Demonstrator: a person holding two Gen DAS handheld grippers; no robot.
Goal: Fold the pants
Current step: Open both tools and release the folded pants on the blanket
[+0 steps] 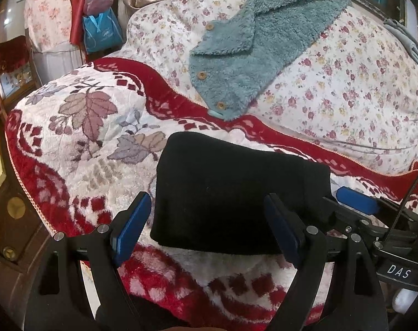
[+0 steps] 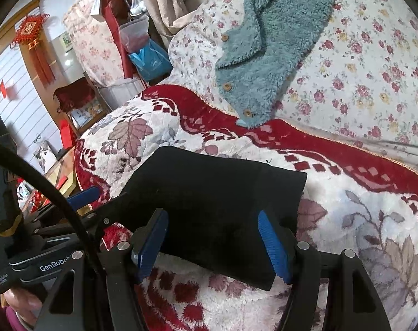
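On the bed, across a plush red-and-cream blanket with a leaf pattern [image 1: 79, 127], the folded black pants [image 1: 231, 193] lie as a flat rectangle, and both tools hover at its near edge: the left gripper [image 1: 206, 227] and the right gripper [image 2: 213, 241] each stand spread wide, blue pads clear of the cloth, pinching nothing. Behind, a fluffy teal button-up garment [image 1: 253, 55] sprawls on the floral quilt [image 1: 347, 82]. Only the right camera catches a red knotted wall ornament [image 2: 29, 31] and a hand [image 2: 21, 302] on the left tool's handle.
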